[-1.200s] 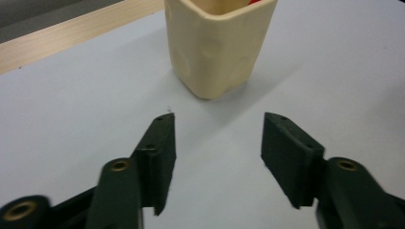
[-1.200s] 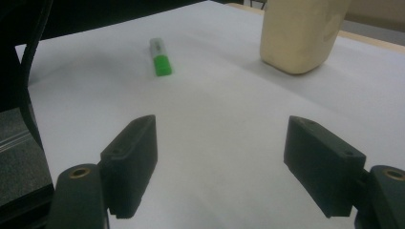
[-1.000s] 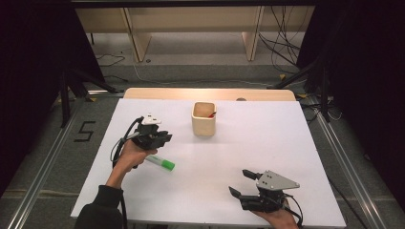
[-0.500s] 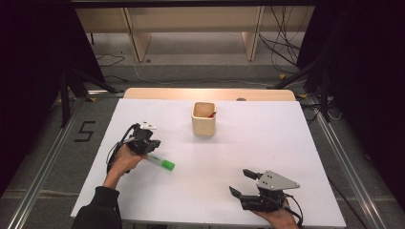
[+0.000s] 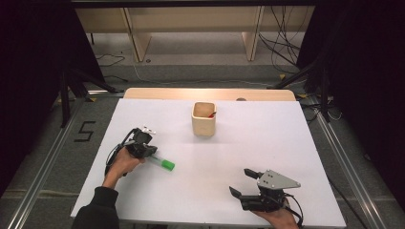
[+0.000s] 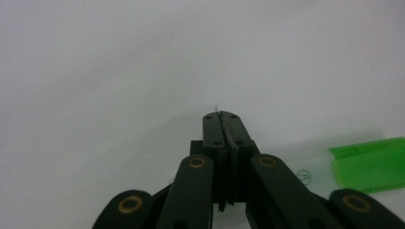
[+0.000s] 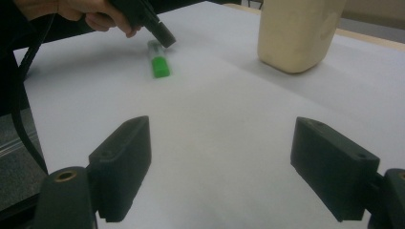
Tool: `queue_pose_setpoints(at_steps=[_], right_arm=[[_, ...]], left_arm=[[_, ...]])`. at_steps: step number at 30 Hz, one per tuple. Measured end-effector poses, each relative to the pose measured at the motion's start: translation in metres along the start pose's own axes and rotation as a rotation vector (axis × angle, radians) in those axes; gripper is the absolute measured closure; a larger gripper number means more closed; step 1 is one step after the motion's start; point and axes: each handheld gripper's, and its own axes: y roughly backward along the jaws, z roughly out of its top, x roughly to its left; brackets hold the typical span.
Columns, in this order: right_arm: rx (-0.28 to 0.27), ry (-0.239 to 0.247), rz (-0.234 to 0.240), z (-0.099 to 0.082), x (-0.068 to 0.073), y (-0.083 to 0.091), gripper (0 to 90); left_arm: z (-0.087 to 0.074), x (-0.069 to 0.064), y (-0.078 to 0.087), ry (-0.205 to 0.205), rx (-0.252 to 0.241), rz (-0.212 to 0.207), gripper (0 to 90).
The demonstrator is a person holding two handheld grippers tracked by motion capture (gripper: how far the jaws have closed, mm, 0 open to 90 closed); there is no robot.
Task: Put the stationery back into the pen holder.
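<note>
from above, the left gripper [image 5: 143, 145] sits low over the white table [image 5: 267, 143], right at the clear end of a green-capped tube [image 5: 161, 163] lying flat on the left half. the left gripper view adds what the high view cannot: its jaws are pressed flat together with nothing between them, and the tube [image 6: 356, 164] lies just beside them, off to the right of the tips, green cap outward. the right gripper [image 5: 242, 182] rests near the front edge, well apart from the tube, its jaws having just been opening and now spread wide on bare table. the right gripper view shows the left gripper's [image 7: 165, 37] tip at the tube's [image 7: 158, 62] far end, and the wooden cup [image 7: 298, 31] standing close. only from above is a red item inside the cup [image 5: 204, 119] visible.
</note>
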Motion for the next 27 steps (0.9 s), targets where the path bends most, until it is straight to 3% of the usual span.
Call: queue_pose_setpoints(at_steps=[12,27], right_arm=[[0.000,0.001,0.000,0.000,0.000,0.000,21.2],[0.008,0.005,0.000,0.000,0.001,-0.001,21.4]], left_arm=[[-0.005,-0.004,0.006,-0.006,0.046,-0.007,89.1],[-0.030,-0.019,0.024,-0.011,0.118,-0.031,89.1]])
